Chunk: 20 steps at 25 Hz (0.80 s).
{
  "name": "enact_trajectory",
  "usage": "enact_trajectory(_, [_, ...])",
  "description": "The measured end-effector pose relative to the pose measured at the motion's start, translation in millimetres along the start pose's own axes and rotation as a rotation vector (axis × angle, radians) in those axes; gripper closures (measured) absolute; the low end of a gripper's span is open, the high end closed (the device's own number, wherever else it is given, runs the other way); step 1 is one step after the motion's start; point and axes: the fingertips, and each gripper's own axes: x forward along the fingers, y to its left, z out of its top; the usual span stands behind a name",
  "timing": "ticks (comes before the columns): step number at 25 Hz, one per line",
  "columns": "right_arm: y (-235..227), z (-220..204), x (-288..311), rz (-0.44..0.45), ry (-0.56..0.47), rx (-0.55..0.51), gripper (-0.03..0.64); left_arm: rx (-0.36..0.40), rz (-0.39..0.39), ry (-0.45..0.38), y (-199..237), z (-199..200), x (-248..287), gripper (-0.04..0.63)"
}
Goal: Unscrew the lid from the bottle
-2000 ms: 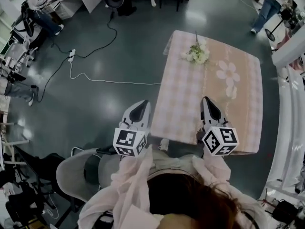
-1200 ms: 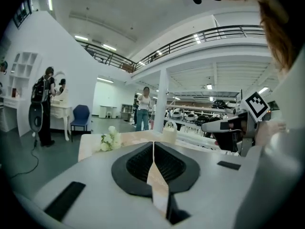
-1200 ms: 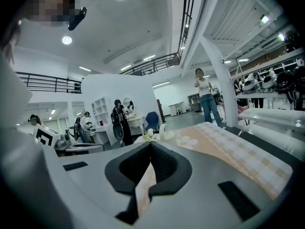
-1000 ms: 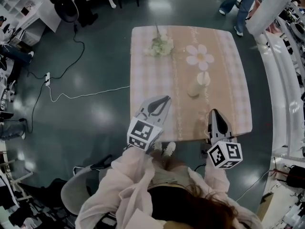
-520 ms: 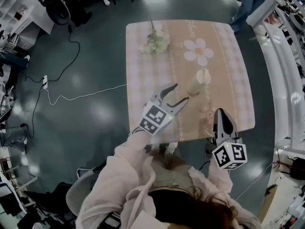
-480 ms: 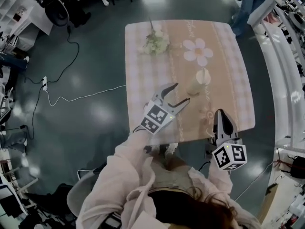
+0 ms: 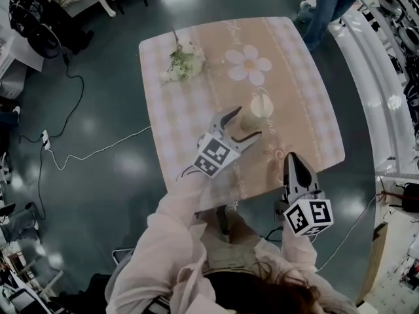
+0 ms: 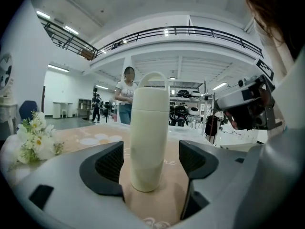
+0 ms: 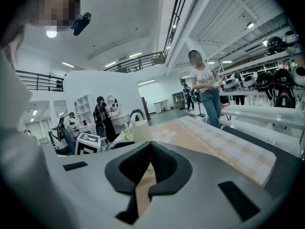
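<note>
A cream bottle (image 7: 252, 115) with a loop-handled lid (image 8: 151, 82) stands upright on the pink table (image 7: 308, 103). My left gripper (image 7: 243, 124) reaches in from the near left. Its jaws are opening, one on each side of the bottle (image 8: 149, 137), with clear gaps between the pads and the bottle's wall. My right gripper (image 7: 290, 157) is shut and empty, and it hangs over the table's near edge, apart from the bottle. In the right gripper view the bottle (image 9: 141, 130) shows far off beyond the shut jaws (image 9: 148, 163).
A bunch of white flowers (image 7: 182, 63) lies at the table's far left. A daisy is printed on the cloth (image 7: 249, 61). A white cable (image 7: 85, 152) runs across the floor at left. A person (image 7: 327, 2) stands by the table's far right corner.
My left gripper has gone forward over the table to the bottle and its jaws have opened round it. The right gripper has stayed shut near the table's edge.
</note>
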Motion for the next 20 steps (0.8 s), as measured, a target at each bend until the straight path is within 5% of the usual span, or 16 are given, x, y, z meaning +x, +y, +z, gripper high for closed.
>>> enact_trajectory(20, [-29.4,-8.3,-10.7,-0.059,0.047,0.003,0.604,0.028,0.008,0.083,7.8,-19.6,41.6,0.281])
